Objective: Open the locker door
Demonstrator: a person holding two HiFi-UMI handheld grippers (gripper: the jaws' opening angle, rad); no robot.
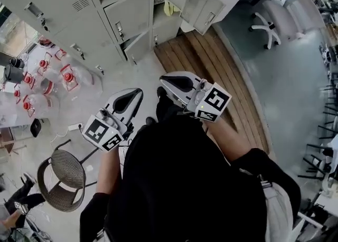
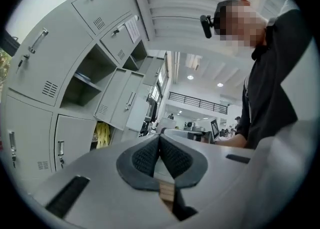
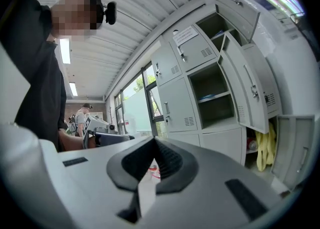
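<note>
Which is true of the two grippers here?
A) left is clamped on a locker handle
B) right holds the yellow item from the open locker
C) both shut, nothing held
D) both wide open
C: the jaws of the left gripper and the right gripper meet at the tips with nothing between them, and the head view shows both held near the person's body, clear of the lockers.

From here I can't identify the yellow item [image 3: 264, 148] inside the lockers [image 1: 63, 19], whose tops the head view crops.
</note>
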